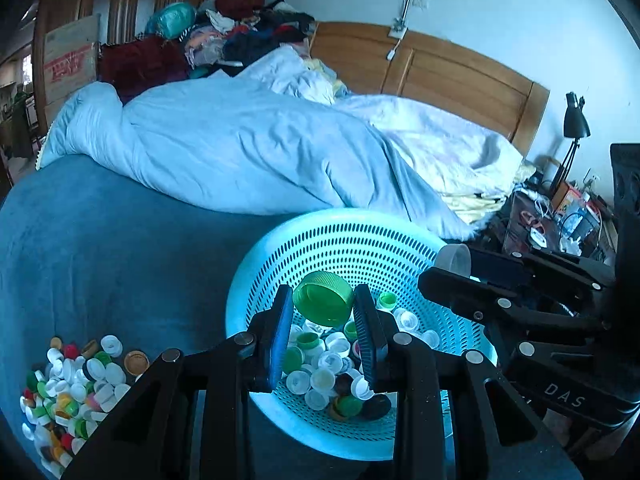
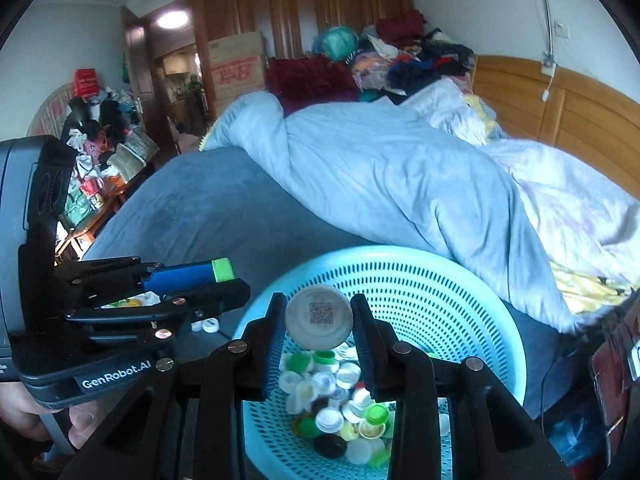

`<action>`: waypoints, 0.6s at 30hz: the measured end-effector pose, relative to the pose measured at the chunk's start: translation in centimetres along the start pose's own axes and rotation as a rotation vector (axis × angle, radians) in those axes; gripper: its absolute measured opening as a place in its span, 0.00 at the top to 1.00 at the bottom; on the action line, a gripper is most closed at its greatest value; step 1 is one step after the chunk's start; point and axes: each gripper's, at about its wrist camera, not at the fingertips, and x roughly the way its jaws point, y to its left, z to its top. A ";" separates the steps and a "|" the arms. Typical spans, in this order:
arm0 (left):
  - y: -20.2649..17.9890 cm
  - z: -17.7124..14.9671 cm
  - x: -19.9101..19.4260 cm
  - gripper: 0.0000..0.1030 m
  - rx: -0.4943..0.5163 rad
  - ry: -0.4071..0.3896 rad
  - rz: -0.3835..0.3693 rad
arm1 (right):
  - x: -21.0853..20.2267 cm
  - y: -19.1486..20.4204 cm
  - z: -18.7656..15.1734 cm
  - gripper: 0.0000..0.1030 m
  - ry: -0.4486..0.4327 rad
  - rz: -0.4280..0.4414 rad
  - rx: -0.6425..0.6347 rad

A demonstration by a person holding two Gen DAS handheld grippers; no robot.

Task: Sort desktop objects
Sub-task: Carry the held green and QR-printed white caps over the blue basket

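Left wrist view: left gripper clamped on a large green cap, held tilted above the turquoise perforated basket. Basket bottom carries mixed bottle caps, white, green and dark. A loose cap pile lies on the blue bedspread left of the basket. Right wrist view: right gripper clamped on a white cap bearing a QR code, also over the basket. A person's hand grips the left tool at lower left. Beyond the basket, a pale blue duvet; farther back, a clothes heap and wooden headboard.
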 end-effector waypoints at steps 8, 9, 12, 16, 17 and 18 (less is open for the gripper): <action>-0.7 -0.4 3.1 0.75 -0.008 0.117 -0.011 | 1.7 -1.8 -0.6 0.66 0.061 0.028 0.045; -0.7 -0.4 3.3 0.75 -0.007 0.123 -0.008 | 1.8 -1.9 -0.7 0.66 0.065 0.030 0.048; -1.1 -0.6 3.8 0.75 -0.001 0.140 -0.010 | 2.2 -2.2 -1.1 0.66 0.074 0.039 0.057; -1.5 -0.5 4.0 0.75 0.006 0.143 -0.014 | 2.6 -2.5 -1.4 0.65 0.079 0.041 0.063; -1.6 -0.5 4.1 0.75 0.005 0.145 -0.016 | 2.7 -2.5 -1.4 0.65 0.081 0.041 0.064; -1.6 -0.5 4.2 0.75 0.004 0.146 -0.016 | 2.7 -2.6 -1.4 0.65 0.082 0.041 0.065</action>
